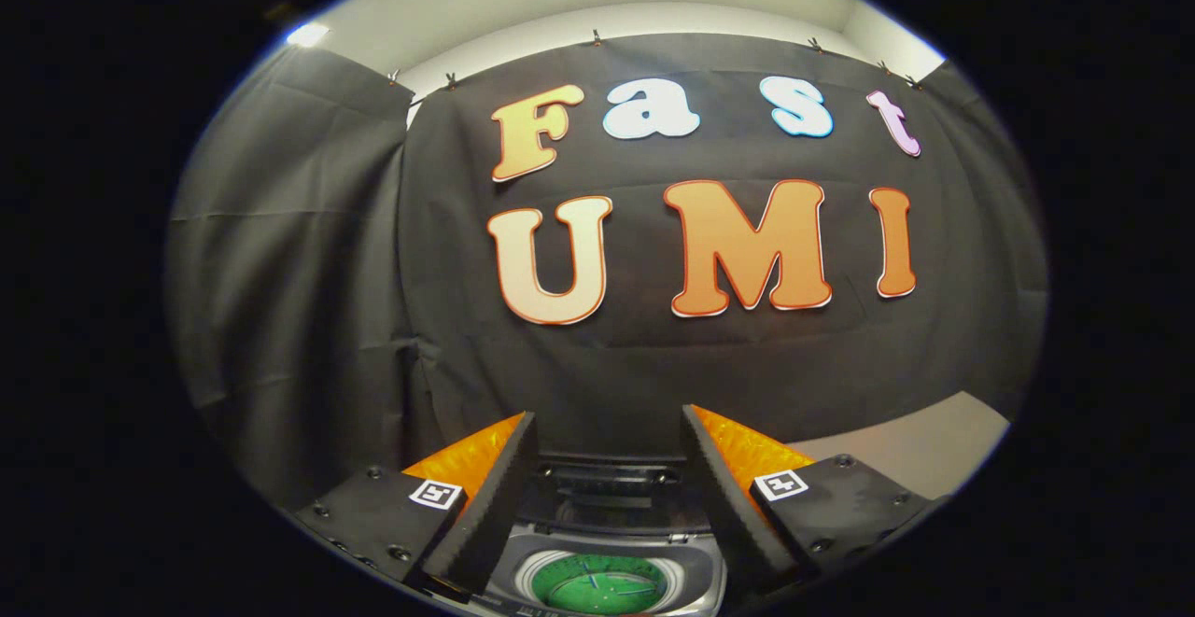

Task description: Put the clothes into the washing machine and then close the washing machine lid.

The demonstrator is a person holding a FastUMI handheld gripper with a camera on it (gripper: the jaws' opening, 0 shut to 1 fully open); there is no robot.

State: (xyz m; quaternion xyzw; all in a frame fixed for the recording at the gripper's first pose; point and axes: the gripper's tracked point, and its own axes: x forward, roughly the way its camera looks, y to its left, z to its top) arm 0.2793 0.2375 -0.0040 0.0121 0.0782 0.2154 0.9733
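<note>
At the bottom centre of the frame sits a small grey top-loading washing machine (605,568), its lid raised at the back and its round drum opening showing a green interior (597,584). No clothes are to be seen in the drum, nor anywhere around the machine. The gripper (609,430) hovers above it with its two ridged fingers (485,514) spread wide apart, holding nothing; the machine shows in the gap between them. Behind stands the black cloth wall (280,272), and a pale tabletop (906,449) shows at the lower right. To my eye, the garment must be found first: tilt the gripper down, keep the fingers wide, then pinch a thick fold so it does not slip.
</note>
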